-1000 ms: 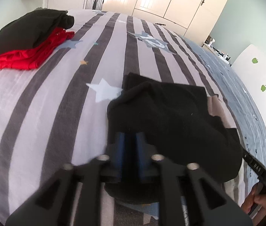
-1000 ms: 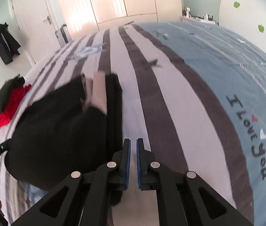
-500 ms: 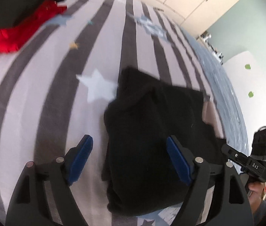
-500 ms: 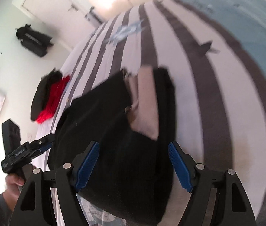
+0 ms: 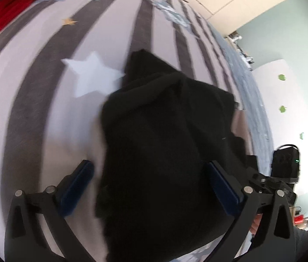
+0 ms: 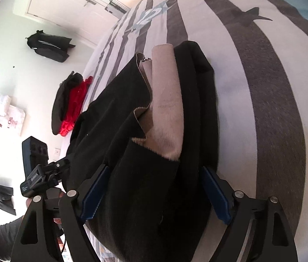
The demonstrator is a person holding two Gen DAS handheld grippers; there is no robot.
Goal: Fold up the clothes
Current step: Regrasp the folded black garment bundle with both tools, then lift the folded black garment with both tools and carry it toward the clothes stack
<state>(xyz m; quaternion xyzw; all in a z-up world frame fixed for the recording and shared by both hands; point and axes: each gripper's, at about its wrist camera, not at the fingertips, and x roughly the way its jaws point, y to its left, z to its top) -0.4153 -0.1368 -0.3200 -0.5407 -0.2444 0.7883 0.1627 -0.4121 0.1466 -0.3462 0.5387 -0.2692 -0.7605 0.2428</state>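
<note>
A black garment (image 5: 167, 139) lies folded on the striped bed, with its tan lining (image 6: 165, 113) showing along one edge. My left gripper (image 5: 151, 187) is open, its blue pads wide apart on either side of the garment's near end. My right gripper (image 6: 154, 192) is open too, its pads straddling the garment's (image 6: 132, 157) near end. Neither holds cloth. The right gripper also shows at the lower right of the left wrist view (image 5: 269, 183). The left one shows at the lower left of the right wrist view (image 6: 42, 179).
A pile of red and black clothes (image 6: 71, 102) lies further along the bed; its red cloth (image 5: 7, 11) shows top left in the left wrist view. The striped bed cover (image 5: 45, 109) spreads all round. A black jacket (image 6: 49, 45) hangs on the wall near a white door (image 6: 71, 6).
Both grippers were shut a second ago and have opened wide. Both have moved in closer over the black garment, which now lies between their pads.
</note>
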